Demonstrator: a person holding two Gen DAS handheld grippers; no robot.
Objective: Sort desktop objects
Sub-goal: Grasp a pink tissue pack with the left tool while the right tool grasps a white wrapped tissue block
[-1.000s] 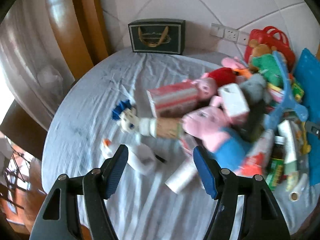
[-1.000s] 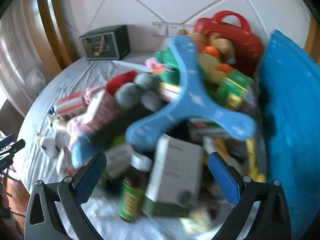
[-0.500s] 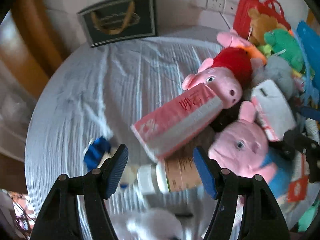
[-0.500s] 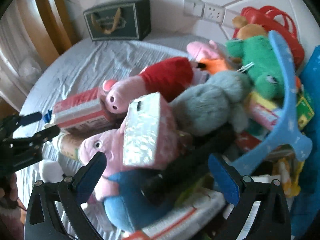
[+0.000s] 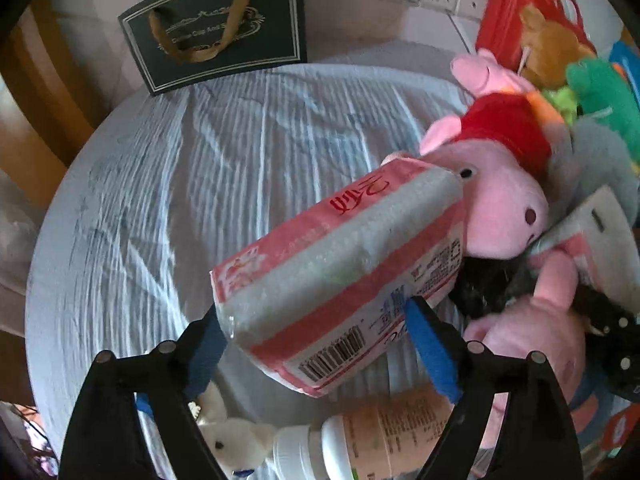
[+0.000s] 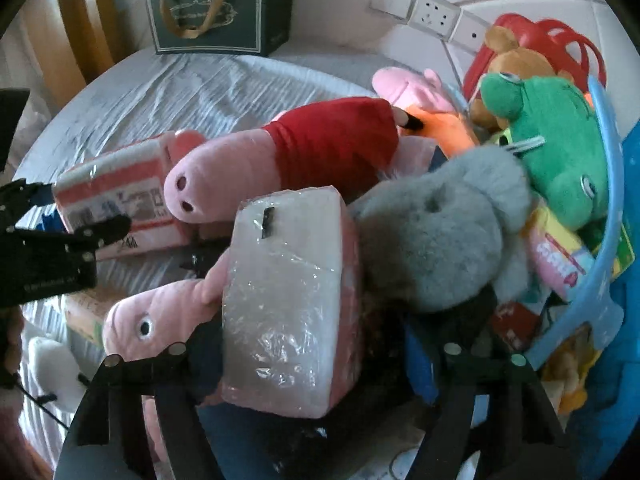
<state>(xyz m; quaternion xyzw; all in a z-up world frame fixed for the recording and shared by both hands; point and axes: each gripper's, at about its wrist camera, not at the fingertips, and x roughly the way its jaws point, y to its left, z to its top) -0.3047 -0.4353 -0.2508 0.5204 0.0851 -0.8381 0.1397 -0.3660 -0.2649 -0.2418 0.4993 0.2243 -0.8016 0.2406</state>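
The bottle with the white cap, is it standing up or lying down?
Lying down. The bottle rests on its side on the tablecloth, white cap pointing sideways.

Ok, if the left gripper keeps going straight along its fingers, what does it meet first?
Most likely the pink-and-white plastic-wrapped tissue pack, already between the left gripper's blue pads; its jaws have just been opening. Depth is hard to judge.

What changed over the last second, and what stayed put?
Both tools came down onto the pile. The left tool now straddles the near end of the pink tissue pack, its jaws having just opened wider. The right tool straddles the second, plastic-wrapped tissue pack, its jaws having just narrowed; a firm grip is not evident on either. The plush toys, the dark gift bag and the red basket stayed put.
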